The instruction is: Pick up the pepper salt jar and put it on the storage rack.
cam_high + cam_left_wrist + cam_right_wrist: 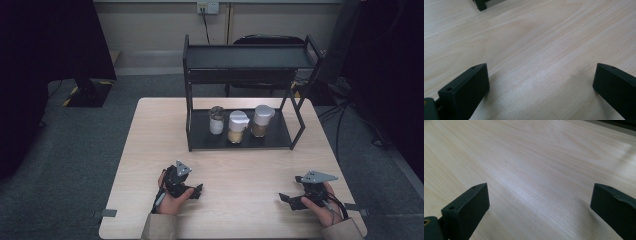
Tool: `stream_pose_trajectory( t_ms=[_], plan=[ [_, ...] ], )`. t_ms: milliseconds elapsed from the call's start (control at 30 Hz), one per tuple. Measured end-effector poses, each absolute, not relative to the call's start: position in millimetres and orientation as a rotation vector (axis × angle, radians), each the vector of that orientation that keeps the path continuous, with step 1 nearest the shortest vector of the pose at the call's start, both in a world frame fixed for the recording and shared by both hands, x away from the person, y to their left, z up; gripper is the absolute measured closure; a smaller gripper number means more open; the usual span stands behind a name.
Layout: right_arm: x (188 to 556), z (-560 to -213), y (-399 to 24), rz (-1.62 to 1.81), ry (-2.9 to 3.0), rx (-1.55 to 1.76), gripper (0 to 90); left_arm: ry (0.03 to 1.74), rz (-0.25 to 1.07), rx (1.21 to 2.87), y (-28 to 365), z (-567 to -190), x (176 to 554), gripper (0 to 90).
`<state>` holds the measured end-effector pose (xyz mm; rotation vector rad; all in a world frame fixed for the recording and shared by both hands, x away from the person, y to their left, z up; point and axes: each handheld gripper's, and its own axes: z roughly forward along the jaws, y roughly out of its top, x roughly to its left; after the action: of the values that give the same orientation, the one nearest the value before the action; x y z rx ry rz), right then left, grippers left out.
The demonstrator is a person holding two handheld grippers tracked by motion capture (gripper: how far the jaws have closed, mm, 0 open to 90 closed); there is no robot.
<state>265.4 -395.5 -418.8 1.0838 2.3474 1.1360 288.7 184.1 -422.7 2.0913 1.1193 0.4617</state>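
1. Stood in a row on the bottom tier of the black two-tier metal rack (197,55), at the far middle of the pale wooden surface (150,145): three clear glass jars.
2. Leftmost, small jar with white contents (216,120); middle, white-lidded jar with yellowish contents (237,127); rightmost, silver-lidded jar with brown contents (261,120); close together, whether touching could not be told.
3. Held low near the front edge, well apart from the rack: left tongs (196,192), (541,82), spread wide, gripping nothing.
4. Likewise near the front right: right tongs (287,199), (540,200), spread wide, gripping nothing.
5. Behind the surface: black chair (267,40), grey carpet (65,150).
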Motion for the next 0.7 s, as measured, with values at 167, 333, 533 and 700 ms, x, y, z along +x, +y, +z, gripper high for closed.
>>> stream_pose_trajectory(
  t_ms=[167,333,533,700],
  plan=[
    [265.2,-416.9,-395.5,1.103,2.368,1.082,1.4,1.119,0.462,2.091,184.1,-422.7,288.7,0.0],
    [265.3,-413.7,-393.7,1.051,2.405,1.066,1.4,1.119,0.462,2.091,184.1,-422.8,288.7,0.0],
    [262.6,-412.7,-389.3,1.01,2.416,1.032,0.5,1.119,0.462,2.091,184.2,-422.7,288.7,0.0],
    [262.2,-412.7,-388.1,1.004,2.414,1.035,0.0,1.119,0.462,2.091,184.2,-422.7,288.7,0.0]
  ],
)
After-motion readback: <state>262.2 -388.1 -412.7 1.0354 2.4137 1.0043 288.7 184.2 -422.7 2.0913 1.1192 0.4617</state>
